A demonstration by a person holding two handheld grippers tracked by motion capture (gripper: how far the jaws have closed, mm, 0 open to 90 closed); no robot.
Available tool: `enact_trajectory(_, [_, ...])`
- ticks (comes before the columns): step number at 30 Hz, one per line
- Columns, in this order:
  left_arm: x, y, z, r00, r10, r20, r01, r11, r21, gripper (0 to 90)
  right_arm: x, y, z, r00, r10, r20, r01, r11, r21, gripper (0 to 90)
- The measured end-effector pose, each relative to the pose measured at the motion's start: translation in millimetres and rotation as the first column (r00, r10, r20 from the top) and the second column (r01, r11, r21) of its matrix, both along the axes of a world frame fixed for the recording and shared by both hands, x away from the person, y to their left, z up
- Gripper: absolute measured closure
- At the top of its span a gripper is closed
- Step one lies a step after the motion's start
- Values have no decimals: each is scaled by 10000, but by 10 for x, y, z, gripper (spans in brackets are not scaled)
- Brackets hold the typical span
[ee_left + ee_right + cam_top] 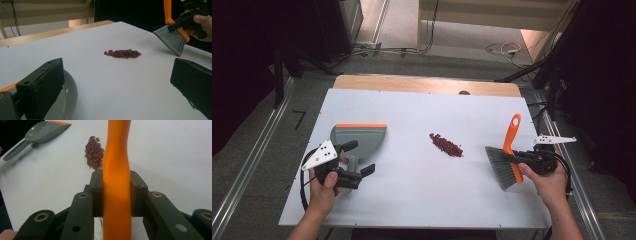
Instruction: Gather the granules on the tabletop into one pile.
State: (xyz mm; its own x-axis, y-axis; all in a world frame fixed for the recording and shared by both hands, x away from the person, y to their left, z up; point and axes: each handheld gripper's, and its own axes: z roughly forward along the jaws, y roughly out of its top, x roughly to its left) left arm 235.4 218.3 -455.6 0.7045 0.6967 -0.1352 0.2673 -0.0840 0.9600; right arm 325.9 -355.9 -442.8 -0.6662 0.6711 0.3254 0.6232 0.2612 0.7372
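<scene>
right claw (pixel 116 195) clamped on the orange brush handle (pixel 116 157); left claw (pixel 354 159) spread wide astride the dustpan handle (pixel 354 162).

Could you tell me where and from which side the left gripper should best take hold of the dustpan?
Probably by the grey handle, the dustpan's only narrow part: it runs back from the wide, orange-edged pan toward the person. The left gripper already has its open jaws on either side of it, so closing across the handle from the near end looks soundest.

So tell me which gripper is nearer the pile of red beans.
Right. The right gripper, holding the brush, is just right of the red beans; the left gripper, over the dustpan handle, sits farther off to their left.
</scene>
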Motion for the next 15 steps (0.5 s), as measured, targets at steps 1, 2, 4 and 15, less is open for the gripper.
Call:
enact_trajectory(1, [3, 3, -2, 10000, 9, -15, -9, 10000, -2, 0, 23, -6, -14, 10000, 10, -21, -9, 9999, 105, 683])
enact_trajectory(2, [9, 4, -6, 10000, 14, -19, -14, 10000, 38, 0, 47, -4, -24, 10000, -25, 15, 25, 9999, 167, 683])
enact_trajectory(4, [18, 1, -12, 10000, 27, -47, -27, 10000, 59, 0, 94, 14, -35, 9999, -62, 81, 60, 9999, 143, 683])
enact_trajectory(15, [13, -1, -17, 10000, -6, -30, 6, 10000, 62, 0, 149, -9, -87, 9999, -128, -6, 128, 9998, 155, 683])
